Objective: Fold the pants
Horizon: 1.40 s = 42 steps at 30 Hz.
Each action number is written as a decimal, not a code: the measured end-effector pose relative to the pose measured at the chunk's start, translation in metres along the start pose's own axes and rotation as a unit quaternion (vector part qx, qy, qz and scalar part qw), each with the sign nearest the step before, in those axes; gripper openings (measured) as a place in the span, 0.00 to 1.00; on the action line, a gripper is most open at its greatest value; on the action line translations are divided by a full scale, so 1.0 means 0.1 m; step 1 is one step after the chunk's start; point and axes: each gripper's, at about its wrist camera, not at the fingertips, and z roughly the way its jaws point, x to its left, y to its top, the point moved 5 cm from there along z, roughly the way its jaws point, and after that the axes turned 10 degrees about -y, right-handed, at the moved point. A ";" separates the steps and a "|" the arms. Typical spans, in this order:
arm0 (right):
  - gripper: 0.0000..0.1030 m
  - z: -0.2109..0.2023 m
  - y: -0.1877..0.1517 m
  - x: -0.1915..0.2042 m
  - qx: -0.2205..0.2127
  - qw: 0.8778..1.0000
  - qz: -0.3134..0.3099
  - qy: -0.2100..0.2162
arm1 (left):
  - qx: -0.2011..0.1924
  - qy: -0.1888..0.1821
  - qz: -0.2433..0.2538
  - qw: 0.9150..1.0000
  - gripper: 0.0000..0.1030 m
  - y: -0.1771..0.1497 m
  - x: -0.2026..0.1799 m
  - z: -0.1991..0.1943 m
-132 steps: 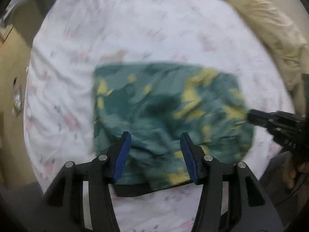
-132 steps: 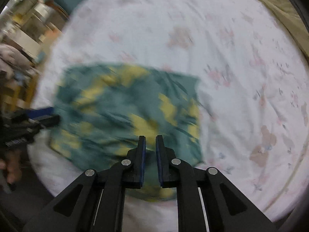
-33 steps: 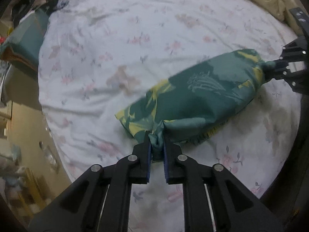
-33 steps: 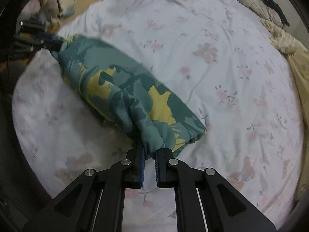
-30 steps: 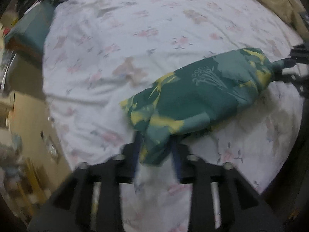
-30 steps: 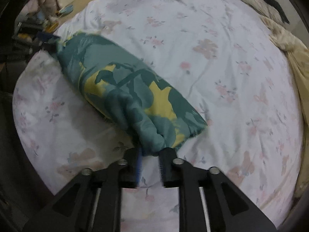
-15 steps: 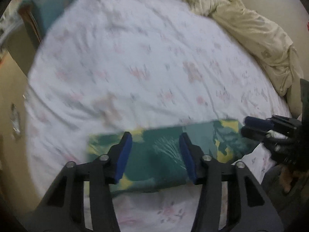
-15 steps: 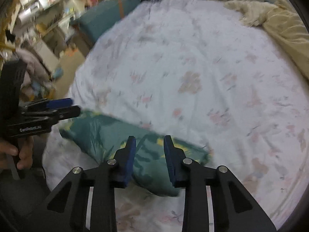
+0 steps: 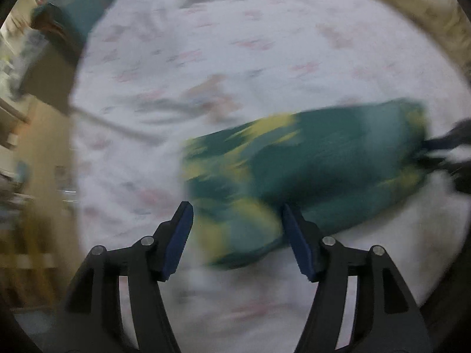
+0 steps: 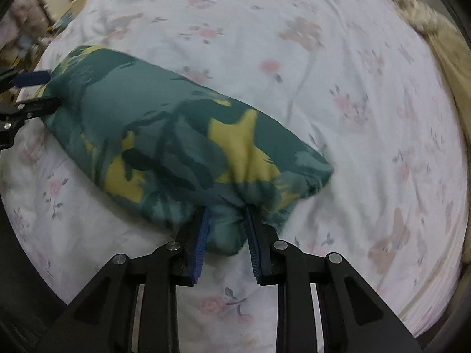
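The green and yellow patterned pants (image 10: 182,144) lie folded into a long narrow bundle on the white flowered bedsheet (image 10: 338,67). They show blurred in the left wrist view (image 9: 309,164). My right gripper (image 10: 226,229) is open, its blue pads on either side of the bundle's near end. My left gripper (image 9: 235,229) is wide open at the opposite end, and it shows in the right wrist view (image 10: 29,91). The right gripper shows dimly at the right edge of the left wrist view (image 9: 450,153).
A beige blanket (image 10: 441,38) lies bunched along the bed's far right side. A teal cushion or box (image 9: 76,8) and cluttered furniture (image 9: 17,147) stand beyond the bed's left edge. The sheet (image 9: 235,44) stretches beyond the pants.
Both grippers have come back down to the ends of the folded bundle after lifting away open. The left wrist view is swinging fast and is blurred.
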 end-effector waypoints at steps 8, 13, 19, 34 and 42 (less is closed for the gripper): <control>0.25 -0.31 0.01 -0.27 -0.023 0.994 0.086 0.062 | -0.034 0.045 -0.119 0.991 0.50 -0.08 0.62 -0.27; 0.51 -0.54 0.04 -0.80 -0.073 0.966 0.224 0.110 | -0.100 0.007 -0.199 0.975 0.54 -0.01 0.80 -0.51; 0.67 -0.31 0.02 -1.00 -0.051 0.930 0.324 0.165 | -0.070 -0.122 -0.235 0.962 0.72 0.16 0.54 -0.12; 0.76 0.24 0.00 -0.57 0.001 0.931 0.309 0.196 | -0.023 -0.167 -0.227 0.959 0.55 0.18 0.25 0.33; 0.88 0.22 -0.13 -0.85 0.010 0.908 0.375 0.186 | -0.021 -0.161 -0.247 0.955 0.58 0.15 0.33 0.32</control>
